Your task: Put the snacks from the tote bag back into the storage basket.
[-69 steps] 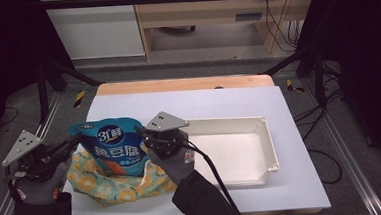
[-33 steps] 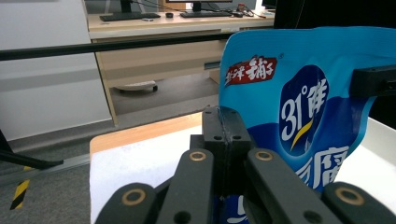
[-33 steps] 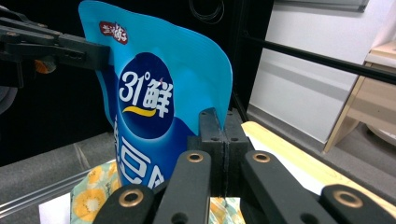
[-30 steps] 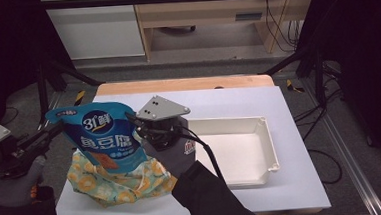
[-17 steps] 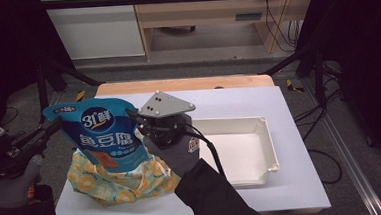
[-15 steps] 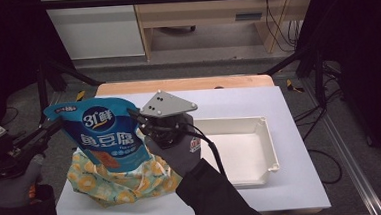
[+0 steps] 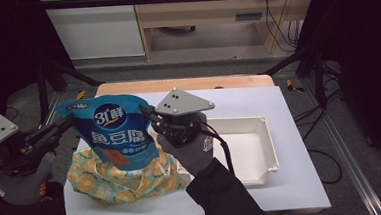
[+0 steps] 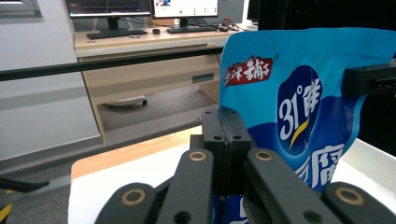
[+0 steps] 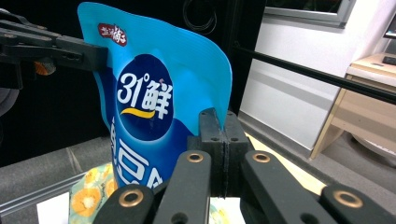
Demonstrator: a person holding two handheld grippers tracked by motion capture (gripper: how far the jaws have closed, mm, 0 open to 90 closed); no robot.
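White table (image 7: 293, 181), tray (image 7: 261, 148) at right. Blue pouch (image 7: 117, 129) held upright in the air above the floral bag (image 7: 118, 182). Left gripper (image 8: 223, 135) pinches its left edge; right gripper (image 9: 223, 137) pinches its right edge, jaws clamped.

Blue pouch's (image 7: 113, 129) bottom behind floral cloth (image 7: 128, 179)

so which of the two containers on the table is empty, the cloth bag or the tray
The white tray at the right: its bottom is bare. The yellow flowered cloth bag at the left has the blue pouch standing out of it.
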